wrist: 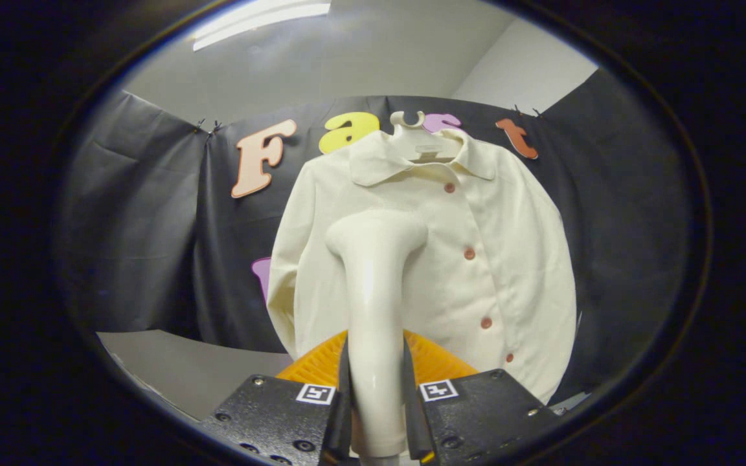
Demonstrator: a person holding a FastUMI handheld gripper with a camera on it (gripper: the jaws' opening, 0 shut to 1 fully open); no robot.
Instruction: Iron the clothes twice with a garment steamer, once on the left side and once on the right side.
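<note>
Gripping the handle of the garment steamer, the gripper has its two fingers closed in against the handle's sides, one on the left and one on the right, with the handle filling the narrow gap between them. The steamer rises straight up from between the fingers, its glossy cream handle widening into a broad head at the top. That head sits in front of the left chest panel of the shirt, below the collar and to the left of the button line; whether the head actually touches the cloth cannot be told.

The shirt is a cream, long-sleeved one with a flat collar and a row of reddish buttons running down its front. It hangs on a pale hanger whose hook shows above the collar, against the black cloth wall of the booth. Both sleeves hang down at its sides, and the hem reaches down close to the gripper's right finger.

Just beyond the fingers, at the foot of the shirt, lies a ribbed orange object, partly hidden behind the steamer handle. A grey worktop spreads out under the cloth wall, its surface running toward the gripper's left finger. Overhead, a long ceiling light glows on the pale ceiling.
</note>
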